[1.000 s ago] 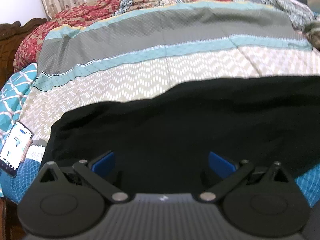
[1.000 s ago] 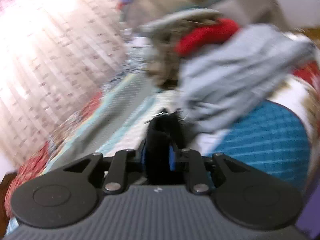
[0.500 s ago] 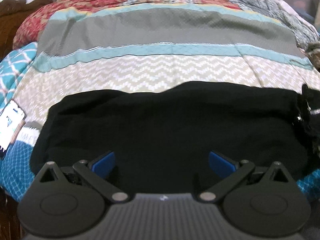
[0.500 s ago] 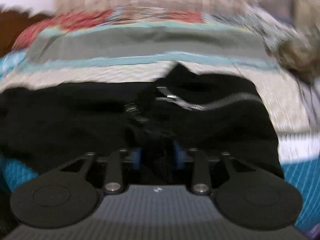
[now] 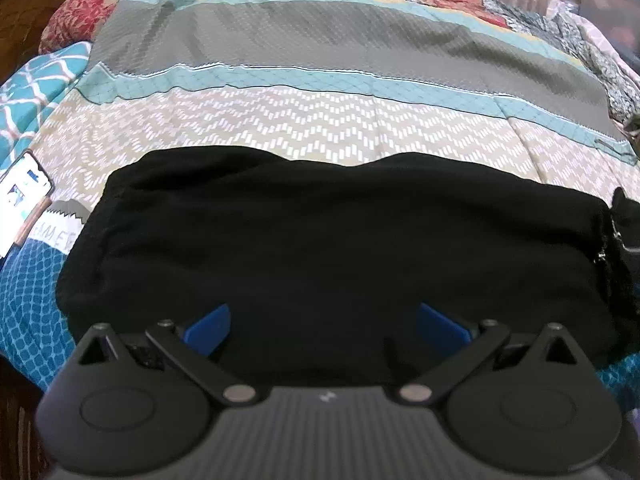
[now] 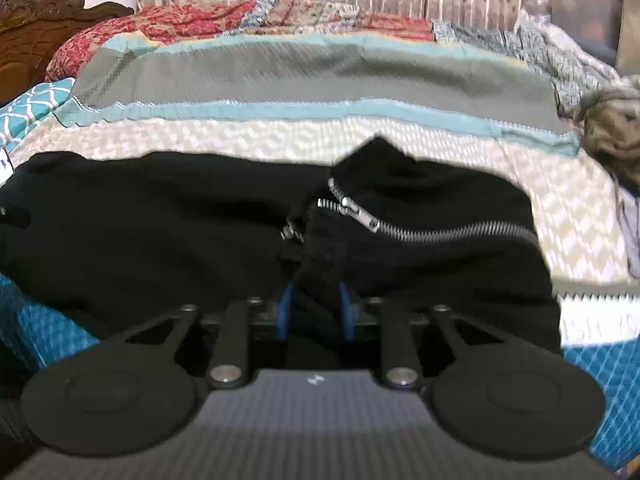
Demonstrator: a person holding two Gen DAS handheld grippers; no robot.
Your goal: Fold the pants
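Observation:
Black pants (image 5: 328,248) lie folded across the near part of the bed. My left gripper (image 5: 324,326) is open and empty, its blue pads (image 5: 208,326) wide apart just above the pants' near edge. My right gripper (image 6: 316,312) is shut on a bunch of the black pants (image 6: 180,224) near a silver zipper (image 6: 420,230), which runs right from the held fold. The fabric hides the right fingertips.
The bed has a striped quilt (image 5: 320,64) in grey, teal and beige. A phone (image 5: 20,196) lies at the left edge. A crumpled garment (image 6: 612,128) sits at the far right. A carved wooden headboard (image 6: 44,28) stands at the left, curtains behind.
My right gripper swung from facing a clothes pile round to the bed, carrying the black fabric over onto the pants. My left gripper stayed open and shifted slightly over the pants.

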